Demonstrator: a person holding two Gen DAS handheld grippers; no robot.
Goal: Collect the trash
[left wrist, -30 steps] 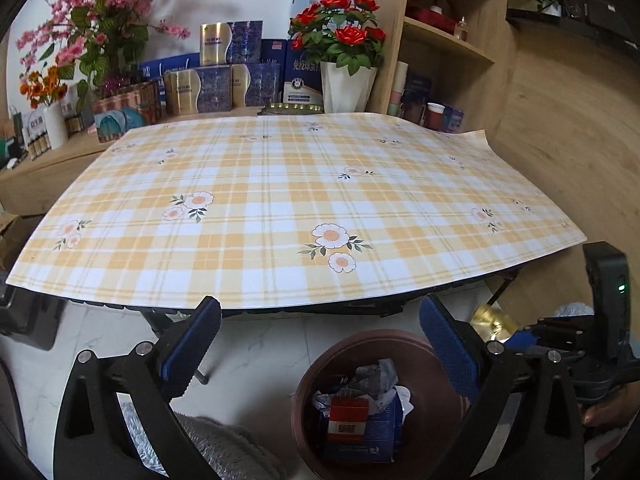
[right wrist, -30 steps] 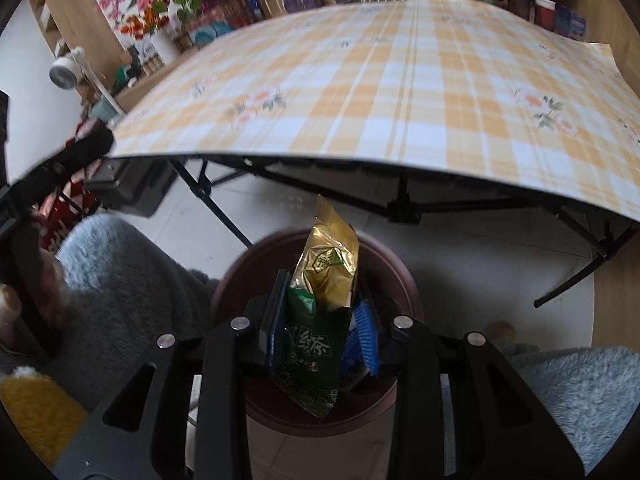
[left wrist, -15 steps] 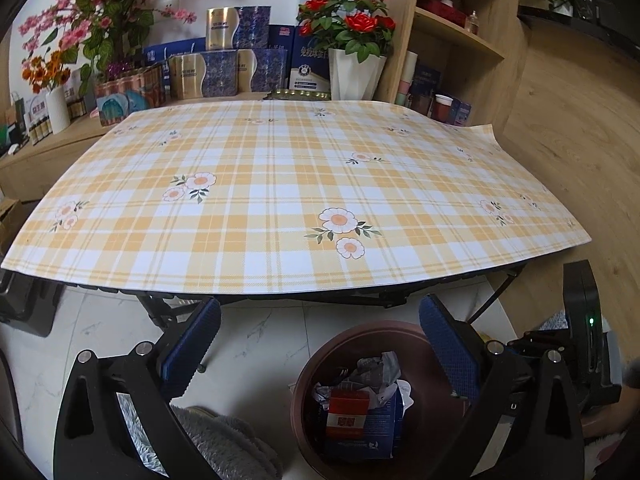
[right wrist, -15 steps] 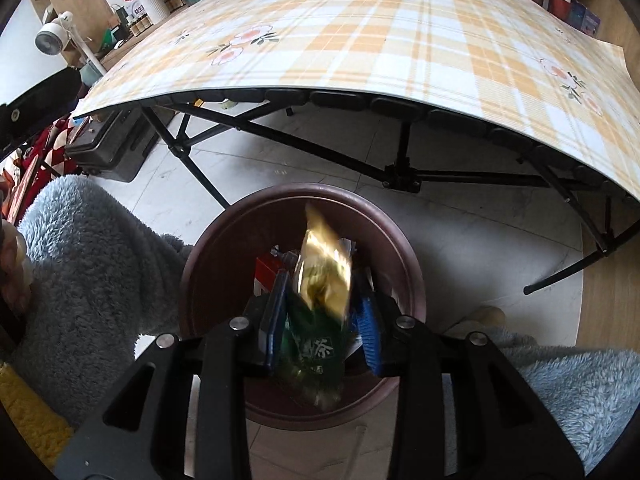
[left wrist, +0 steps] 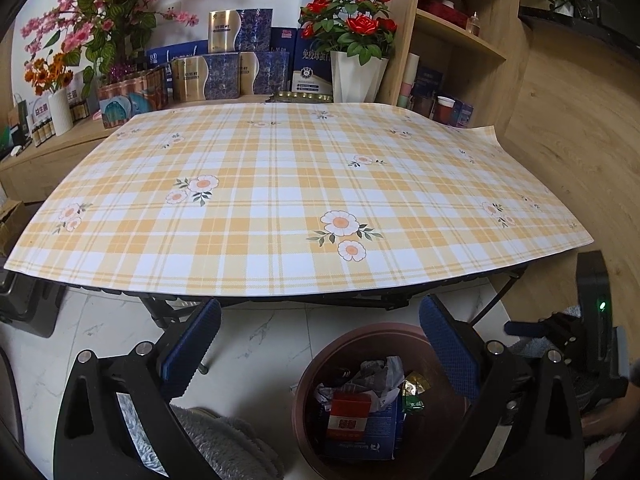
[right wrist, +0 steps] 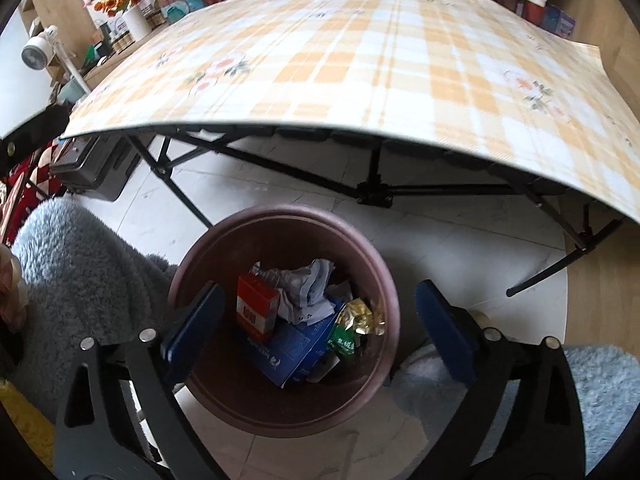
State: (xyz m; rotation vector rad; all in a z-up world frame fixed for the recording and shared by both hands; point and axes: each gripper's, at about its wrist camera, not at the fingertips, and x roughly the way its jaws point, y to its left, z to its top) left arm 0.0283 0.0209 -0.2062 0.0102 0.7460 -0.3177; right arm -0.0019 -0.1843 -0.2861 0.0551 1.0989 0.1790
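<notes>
A brown round trash bin (right wrist: 280, 220) stands on the floor in front of the table. Inside lie a green and gold snack bag (right wrist: 352, 326), a red box (right wrist: 256, 312), a blue box (right wrist: 294, 346) and crumpled paper (right wrist: 304, 288). My right gripper (right wrist: 316, 320) is open and empty right above the bin. My left gripper (left wrist: 320, 340) is open and empty, above the floor beside the bin (left wrist: 316, 380). The left wrist view also shows the snack bag (left wrist: 414, 392), the red box (left wrist: 348, 416) and the right gripper's body at the right edge.
The folding table with a yellow plaid flower cloth (left wrist: 280, 192) stands just behind the bin. Black table legs (right wrist: 372, 188) cross under it. Flower vases and boxes (left wrist: 240, 64) line the back; wooden shelves (left wrist: 460, 40) stand at the right. Grey fleece sleeves (right wrist: 80, 272) flank the bin.
My right gripper opened and let go of the green and gold snack bag, which fell into the bin. The left gripper stayed open and lifted slightly.
</notes>
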